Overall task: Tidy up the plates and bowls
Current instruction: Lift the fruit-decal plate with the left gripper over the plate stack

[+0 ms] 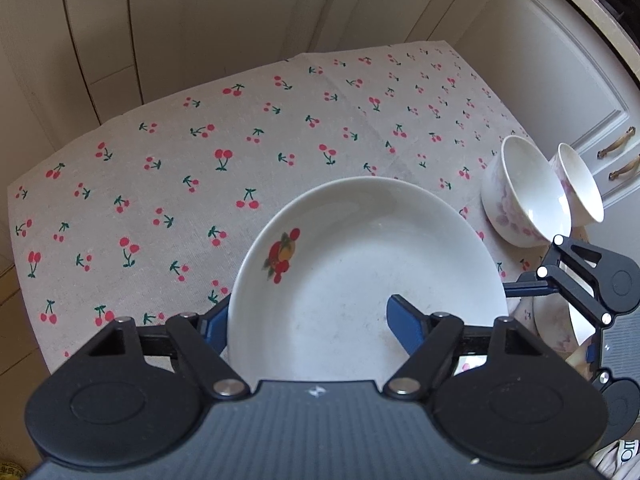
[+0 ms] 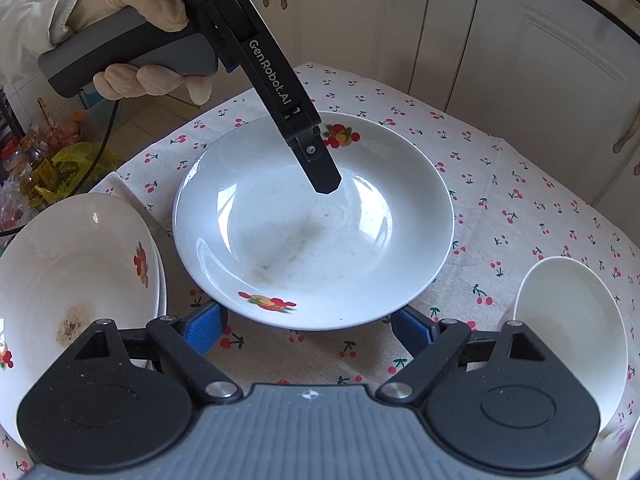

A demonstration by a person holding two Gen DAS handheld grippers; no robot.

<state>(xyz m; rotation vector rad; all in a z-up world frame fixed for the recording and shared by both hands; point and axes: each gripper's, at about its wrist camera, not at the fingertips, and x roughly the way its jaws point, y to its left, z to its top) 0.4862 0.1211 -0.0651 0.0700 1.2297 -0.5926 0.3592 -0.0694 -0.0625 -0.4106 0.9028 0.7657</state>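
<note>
One gripper (image 2: 320, 168) reads "GenRobot.AI".

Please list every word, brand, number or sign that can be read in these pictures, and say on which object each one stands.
"GenRobot.AI": white letters along the black arm of the left tongs, seen from the right wrist view.
White lettering at the top of that same arm, cut by the picture's edge: not readable.
A small white logo mark, no letters, on each grey tongs body.
Partial print at the bottom corners of the left wrist view: too cut off to read.
</note>
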